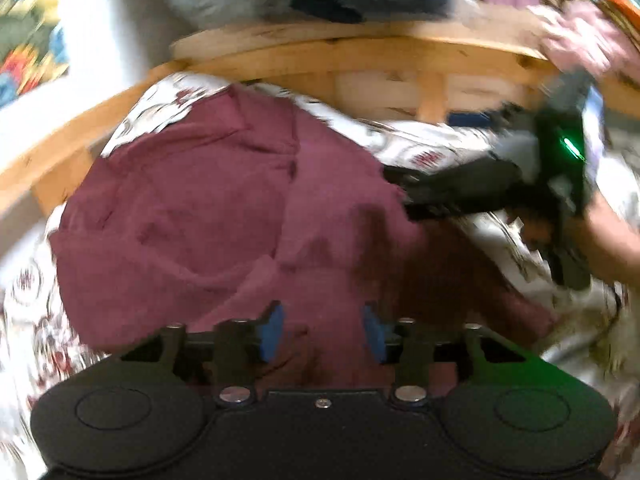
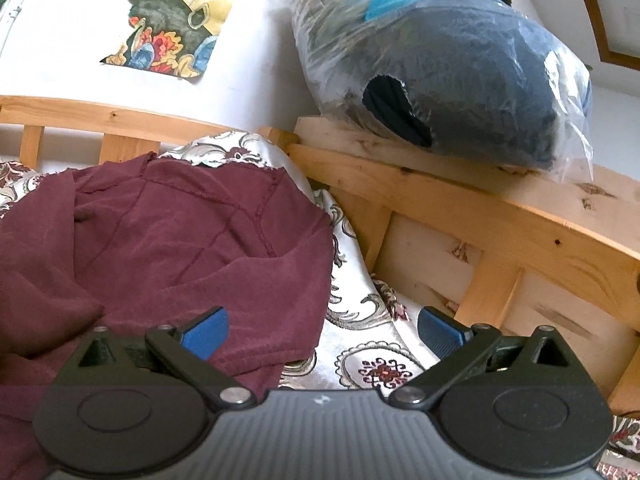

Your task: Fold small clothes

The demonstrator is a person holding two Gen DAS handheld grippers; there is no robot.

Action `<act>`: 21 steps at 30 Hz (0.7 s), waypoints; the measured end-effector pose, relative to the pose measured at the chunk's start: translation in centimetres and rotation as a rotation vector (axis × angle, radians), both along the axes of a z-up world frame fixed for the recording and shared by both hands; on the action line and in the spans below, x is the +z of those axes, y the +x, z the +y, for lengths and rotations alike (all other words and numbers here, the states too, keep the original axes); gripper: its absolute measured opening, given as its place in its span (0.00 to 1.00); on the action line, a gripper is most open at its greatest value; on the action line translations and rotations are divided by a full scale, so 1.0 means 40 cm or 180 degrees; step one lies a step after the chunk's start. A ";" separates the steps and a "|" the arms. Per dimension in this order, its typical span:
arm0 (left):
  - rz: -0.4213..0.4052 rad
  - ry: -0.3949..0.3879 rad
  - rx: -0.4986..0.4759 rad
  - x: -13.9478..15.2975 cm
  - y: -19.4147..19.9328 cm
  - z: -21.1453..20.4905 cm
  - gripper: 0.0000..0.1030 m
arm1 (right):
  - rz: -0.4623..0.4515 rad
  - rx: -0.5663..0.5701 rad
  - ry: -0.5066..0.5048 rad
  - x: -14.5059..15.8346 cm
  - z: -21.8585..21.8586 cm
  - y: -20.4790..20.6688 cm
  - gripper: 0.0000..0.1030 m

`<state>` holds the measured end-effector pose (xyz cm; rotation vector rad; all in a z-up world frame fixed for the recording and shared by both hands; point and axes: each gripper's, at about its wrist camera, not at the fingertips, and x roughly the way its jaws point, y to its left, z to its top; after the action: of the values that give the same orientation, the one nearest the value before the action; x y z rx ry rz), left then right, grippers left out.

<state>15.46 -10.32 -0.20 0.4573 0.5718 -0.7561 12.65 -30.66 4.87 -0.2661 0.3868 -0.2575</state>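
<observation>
Shirt (image 1: pixel 208 216) spread across the patterned sheet (image 2: pixel 384 364), maroon, creased, partly doubled over on itself, lying close to the wooden bed rail (image 2: pixel 460 208). Left gripper (image 1: pixel 323 334) low over the near edge, jaws about half apart, cloth showing below and between the blue pads (image 1: pixel 274 332) but not pinched; probably parked there to pick a hem or smooth a flap. Right gripper (image 2: pixel 322 332) off the shirt's side, jaws spread wide, empty, one pad above maroon cloth, the other above bare sheet, straddling the edge as if lining up for a grab. Seen from the left camera, reaching in from the right toward the shirt's edge, a hand (image 1: pixel 612 240) behind it. Bagged bundle (image 2: pixel 440 72) resting on the rail, out of the way. Left view blurred, so exact contact with the fabric hard to call. Fold looks only begun: edges uneven, no neat rectangle yet.
</observation>
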 end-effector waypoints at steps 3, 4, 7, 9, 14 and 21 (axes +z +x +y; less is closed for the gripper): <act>0.0053 0.0146 -0.0158 0.003 -0.022 -0.013 0.55 | -0.0008 -0.0021 0.0065 0.002 -0.007 -0.002 1.00; 0.0151 0.0086 -0.0169 0.009 -0.024 -0.007 0.56 | -0.0006 -0.0016 0.0107 0.003 -0.007 -0.004 1.00; 0.0423 -0.0338 0.0080 0.039 -0.013 0.046 0.76 | 0.0022 0.0208 0.0336 0.003 0.002 -0.009 1.00; 0.0542 -0.0657 0.0396 0.063 0.004 0.096 0.86 | 0.0069 0.0426 0.0433 -0.001 0.026 -0.012 1.00; 0.0595 -0.1032 0.1381 0.102 0.066 0.212 0.99 | 0.0209 0.1059 0.0528 -0.012 0.142 -0.037 1.00; 0.0738 -0.1232 0.2471 0.092 0.180 0.337 0.99 | 0.0222 0.1783 0.0139 -0.018 0.340 -0.046 0.82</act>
<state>22.65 3.17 3.46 -0.2217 0.7329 -0.1564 10.80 -17.05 4.15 -0.3301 0.3715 0.3103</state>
